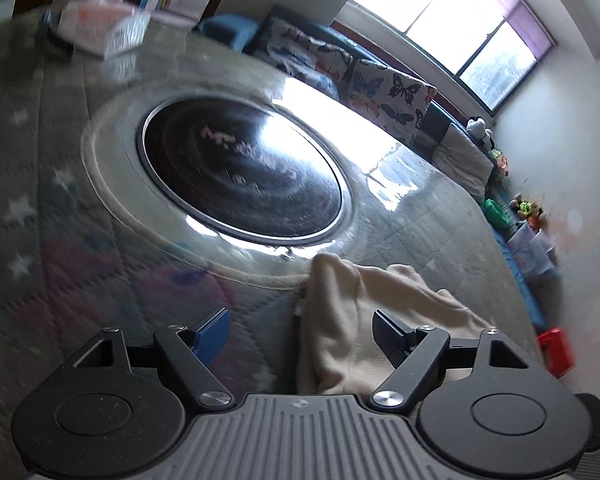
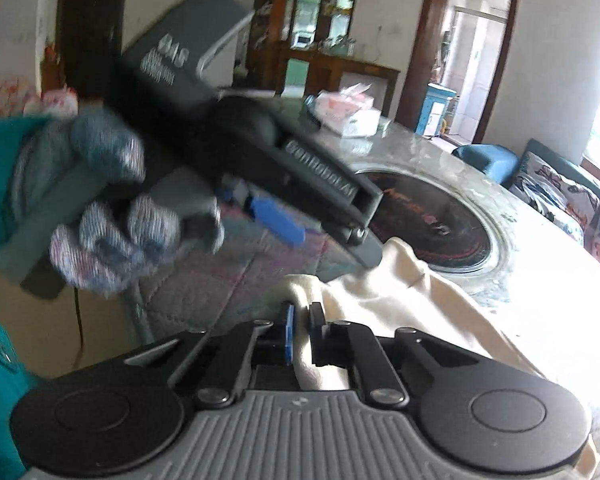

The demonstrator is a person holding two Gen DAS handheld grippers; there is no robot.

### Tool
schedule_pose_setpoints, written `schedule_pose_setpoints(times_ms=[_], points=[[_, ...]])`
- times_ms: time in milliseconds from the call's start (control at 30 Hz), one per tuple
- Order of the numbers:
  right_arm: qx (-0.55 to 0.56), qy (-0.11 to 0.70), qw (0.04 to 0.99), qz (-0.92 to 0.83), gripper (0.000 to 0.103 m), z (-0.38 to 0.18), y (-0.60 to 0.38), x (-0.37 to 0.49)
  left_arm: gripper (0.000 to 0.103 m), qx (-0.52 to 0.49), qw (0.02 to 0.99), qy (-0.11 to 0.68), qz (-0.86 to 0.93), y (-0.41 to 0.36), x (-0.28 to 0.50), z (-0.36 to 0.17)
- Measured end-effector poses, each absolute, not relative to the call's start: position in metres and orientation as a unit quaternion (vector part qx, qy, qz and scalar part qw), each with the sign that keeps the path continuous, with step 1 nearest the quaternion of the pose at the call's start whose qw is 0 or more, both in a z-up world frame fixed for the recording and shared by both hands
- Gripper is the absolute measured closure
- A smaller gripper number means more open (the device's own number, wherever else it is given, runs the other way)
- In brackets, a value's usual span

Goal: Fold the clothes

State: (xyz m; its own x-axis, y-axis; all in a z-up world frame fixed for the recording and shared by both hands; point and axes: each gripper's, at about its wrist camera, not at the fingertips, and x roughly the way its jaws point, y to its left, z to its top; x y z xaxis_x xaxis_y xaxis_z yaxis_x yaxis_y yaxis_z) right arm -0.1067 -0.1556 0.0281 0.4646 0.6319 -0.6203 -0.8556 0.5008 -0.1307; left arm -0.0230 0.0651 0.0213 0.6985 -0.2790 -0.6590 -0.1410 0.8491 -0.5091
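right gripper [image 2: 300, 334] is pinching the cream fleece garment's [image 2: 400, 300] edge; left gripper [image 1: 302, 330] hangs wide open just above its other side

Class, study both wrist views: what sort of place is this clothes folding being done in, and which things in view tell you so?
Most likely a lived-in home, a combined living and dining room. A round table under a quilted cover bears an inset cooktop; a window bench carries butterfly cushions; a wooden display cabinet stands behind. The cream garment lies on the table.
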Motion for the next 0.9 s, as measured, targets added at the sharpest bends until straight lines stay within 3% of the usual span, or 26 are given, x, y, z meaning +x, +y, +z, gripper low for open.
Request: schedule_pose_setpoints(times_ms=[333,467,533,600,633,900], points=[[-0.154,0.249,0.844,0.449,0.098,0.048,-0.179,-0.100,0.026,-0.349,0.838,0.416,-0.052,0.057,-0.008,0.017],[-0.128,0.245,0.850,0.448,0.098,0.056,-0.189,-0.097,0.037,-0.385,0.818,0.421,-0.072,0.057,-0.004,0.011],[-0.124,0.247,0.850,0.448,0.098,0.054,-0.190,-0.097,0.050,-0.396,0.811,0.423,-0.081,0.056,-0.002,0.007],[-0.120,0.250,0.850,0.449,0.098,0.052,-0.191,-0.097,0.074,-0.403,0.805,0.427,-0.083,0.057,-0.001,0.001],[-0.119,0.251,0.849,0.449,0.098,0.051,-0.192,-0.097,0.078,-0.406,0.803,0.428,-0.082,0.058,-0.002,-0.001],[-0.072,0.260,0.883,0.384,0.085,0.048,-0.234,-0.091,0.083,-0.391,0.813,0.422,-0.086,0.060,-0.006,0.000]])
